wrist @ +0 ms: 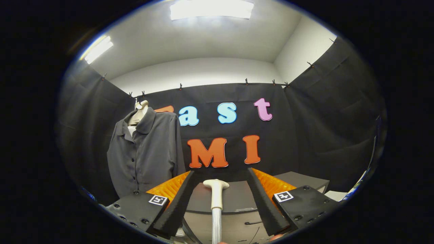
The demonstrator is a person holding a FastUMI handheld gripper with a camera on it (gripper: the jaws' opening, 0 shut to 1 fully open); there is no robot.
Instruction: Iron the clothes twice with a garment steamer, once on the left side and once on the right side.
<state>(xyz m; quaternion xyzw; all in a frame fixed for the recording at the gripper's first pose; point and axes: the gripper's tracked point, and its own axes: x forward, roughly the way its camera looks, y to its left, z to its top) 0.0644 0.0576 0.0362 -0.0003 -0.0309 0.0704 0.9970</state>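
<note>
The booth is hung with black cloth below white upper walls, with two ceiling lights (pixel 211 8) burning overhead, and a grey work surface (pixel 237 198) lies just ahead of the tool. Nearest, the gripper (pixel 220 200) has its two fingers spread wide apart, pressing on nothing. Between them stands one upright white wand, the garment steamer (pixel 216 198), its flared head uppermost and its pale shaft running down past the fingers; neither finger touches it. In my judgement it stands so in order to be taken by the shaft, and the fingers are lined up either side of it for that purpose. Further off and to the left, one dark grey shirt (pixel 147 152) hangs buttoned on a pale dress form (pixel 140 110), against the far cloth. It hangs flat and facing the tool, presumably so that each side of its front may be steamed in turn. The shirt is well apart from the steamer. Counted: one steamer, one shirt, one form. Neither ironing pass appears begun.
</note>
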